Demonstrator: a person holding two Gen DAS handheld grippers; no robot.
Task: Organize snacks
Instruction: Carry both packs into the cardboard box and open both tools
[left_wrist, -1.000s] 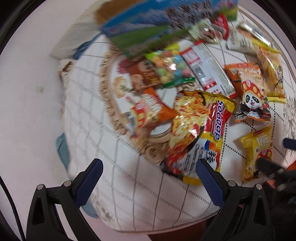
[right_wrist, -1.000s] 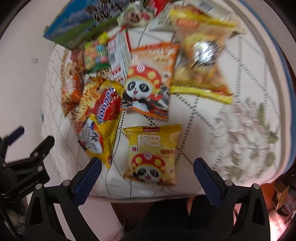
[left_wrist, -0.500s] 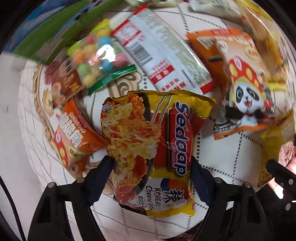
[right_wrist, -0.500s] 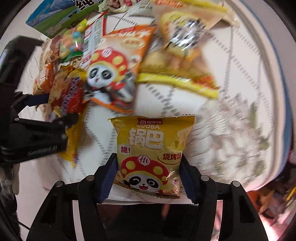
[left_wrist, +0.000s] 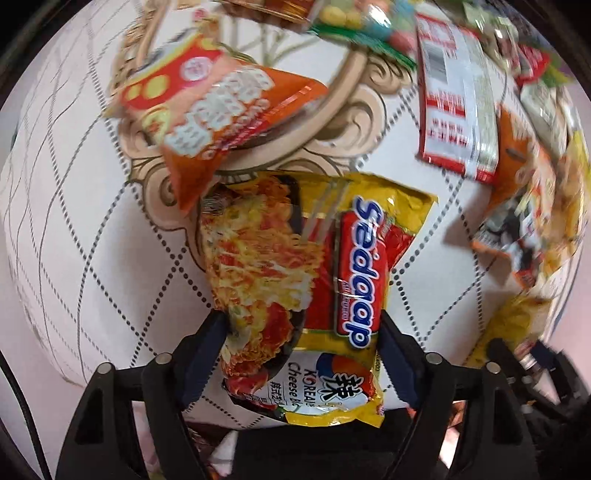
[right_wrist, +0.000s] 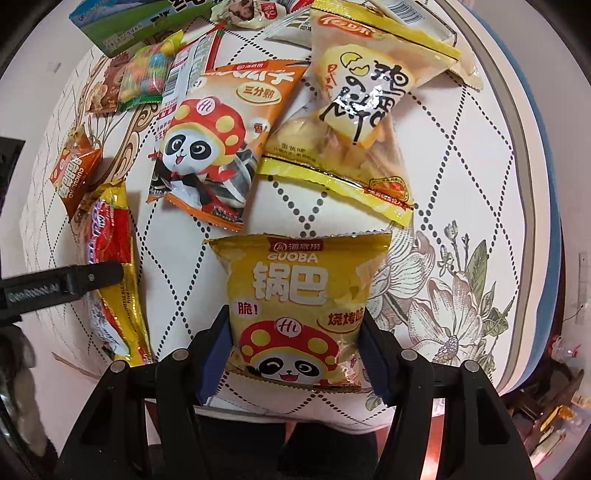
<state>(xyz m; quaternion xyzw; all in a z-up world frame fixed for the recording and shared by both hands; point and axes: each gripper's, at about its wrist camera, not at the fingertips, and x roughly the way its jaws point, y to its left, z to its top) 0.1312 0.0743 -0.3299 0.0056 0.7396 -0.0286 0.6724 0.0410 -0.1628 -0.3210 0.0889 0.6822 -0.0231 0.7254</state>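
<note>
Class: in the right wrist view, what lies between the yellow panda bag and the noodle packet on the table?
Only bare patterned tablecloth separates the yellow panda bag from the noodle packet, as the right wrist view shows.

The surface (right_wrist: 461, 155) is round and white, with dotted lines that cross to make diamonds. Big drawn flowers (right_wrist: 443, 295) sit on its right side, and tan swirls (left_wrist: 369, 96) curl on the far left. The floor (right_wrist: 44, 48) beside it is pale.
</note>
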